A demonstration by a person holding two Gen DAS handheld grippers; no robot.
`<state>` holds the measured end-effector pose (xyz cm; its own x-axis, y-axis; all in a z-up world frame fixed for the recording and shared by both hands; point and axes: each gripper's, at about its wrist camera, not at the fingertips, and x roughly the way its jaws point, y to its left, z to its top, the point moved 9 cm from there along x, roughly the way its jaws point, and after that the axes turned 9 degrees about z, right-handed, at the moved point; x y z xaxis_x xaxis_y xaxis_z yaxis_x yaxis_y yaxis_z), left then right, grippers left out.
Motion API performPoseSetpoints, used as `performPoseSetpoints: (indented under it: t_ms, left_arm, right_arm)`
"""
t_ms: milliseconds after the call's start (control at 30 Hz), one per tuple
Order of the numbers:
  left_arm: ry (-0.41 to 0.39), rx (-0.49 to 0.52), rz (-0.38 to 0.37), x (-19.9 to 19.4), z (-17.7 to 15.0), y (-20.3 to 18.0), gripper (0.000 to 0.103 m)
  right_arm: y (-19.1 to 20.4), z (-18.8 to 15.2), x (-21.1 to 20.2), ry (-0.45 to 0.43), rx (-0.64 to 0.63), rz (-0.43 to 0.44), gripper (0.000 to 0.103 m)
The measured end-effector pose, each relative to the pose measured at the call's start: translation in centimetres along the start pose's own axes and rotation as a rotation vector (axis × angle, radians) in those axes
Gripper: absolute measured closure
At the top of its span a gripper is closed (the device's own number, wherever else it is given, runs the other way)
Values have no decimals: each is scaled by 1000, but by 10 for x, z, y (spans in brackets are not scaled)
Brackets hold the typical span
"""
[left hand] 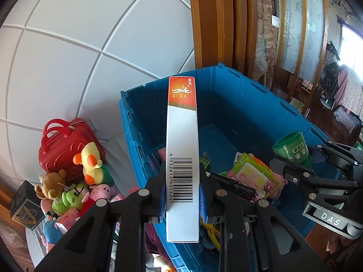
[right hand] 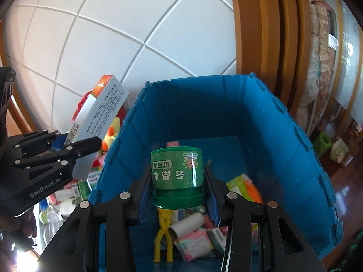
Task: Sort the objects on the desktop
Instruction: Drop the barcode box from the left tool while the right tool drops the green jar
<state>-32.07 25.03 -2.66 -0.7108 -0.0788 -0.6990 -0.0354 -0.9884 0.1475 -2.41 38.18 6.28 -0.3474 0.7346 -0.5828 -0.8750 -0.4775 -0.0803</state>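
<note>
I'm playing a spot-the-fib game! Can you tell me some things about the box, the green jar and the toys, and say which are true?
1. The left tool holds a flat box. True.
2. The right tool holds a yellow duck. False: it grips a green jar.
3. The blue bin is empty. False: packets and a cardboard roll lie inside.
4. Plush toys sit outside the bin, near a red case. True.
</note>
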Motion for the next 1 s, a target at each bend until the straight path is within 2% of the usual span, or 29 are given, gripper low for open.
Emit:
performPoseSetpoints:
  t_ms: [433,733,767,800,833,867,1000]
  left_arm:
    - [-3,40,-37,11,20,-31,81]
    - [-2,57,-46,11,26,-43,80]
    - [4,67,-46,12,26,-45,73]
    - [6,69,-33,12,26,-45,43]
    - [-1,58,-21,10,27,-42,24]
    - [-15,39,-3,9,28,-37,6]
    - [-13,8,21,8,25,-22,5]
  right_arm:
    - [-36,-5,-2,16,33,-33,62]
    - [-45,-8,-7,18,34,-39,61]
    - [-46,-7,-9,11,35,-52,50]
    - [-47,-6,-10,6,34,-68,15]
    - [-50,-5,-12,-1,34,-81,0]
    - [-52,-5,-14,-14,39,-93,1]
    - [-57,-7,-15,-11,47,-89,0]
